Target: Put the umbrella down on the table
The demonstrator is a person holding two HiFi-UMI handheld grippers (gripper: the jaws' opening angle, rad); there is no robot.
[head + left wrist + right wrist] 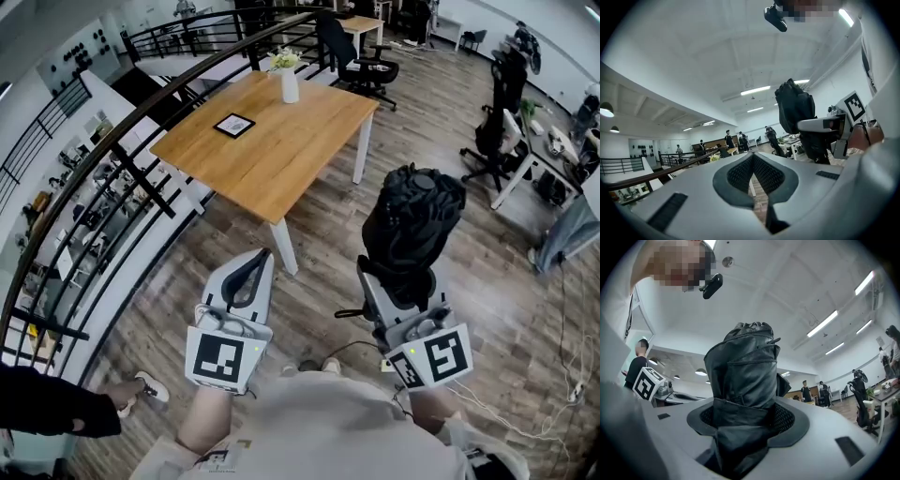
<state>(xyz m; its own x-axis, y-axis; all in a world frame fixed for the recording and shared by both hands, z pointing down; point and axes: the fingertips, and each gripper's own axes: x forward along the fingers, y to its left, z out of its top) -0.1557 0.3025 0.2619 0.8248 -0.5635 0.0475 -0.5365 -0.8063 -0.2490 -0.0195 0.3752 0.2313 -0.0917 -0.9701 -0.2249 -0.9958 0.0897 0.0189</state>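
A black folded umbrella stands upright in my right gripper, which is shut on its lower part. In the right gripper view the umbrella fills the space between the jaws and rises above them. The left gripper view shows the umbrella off to the right. My left gripper is held beside it at the left, shut with nothing in it. The wooden table lies ahead of both grippers, across a stretch of floor.
On the table stand a white vase with flowers and a small framed picture. A black curved railing runs along the left. An office chair sits behind the table. Desks and chairs stand at the right. A person's shoe shows at lower left.
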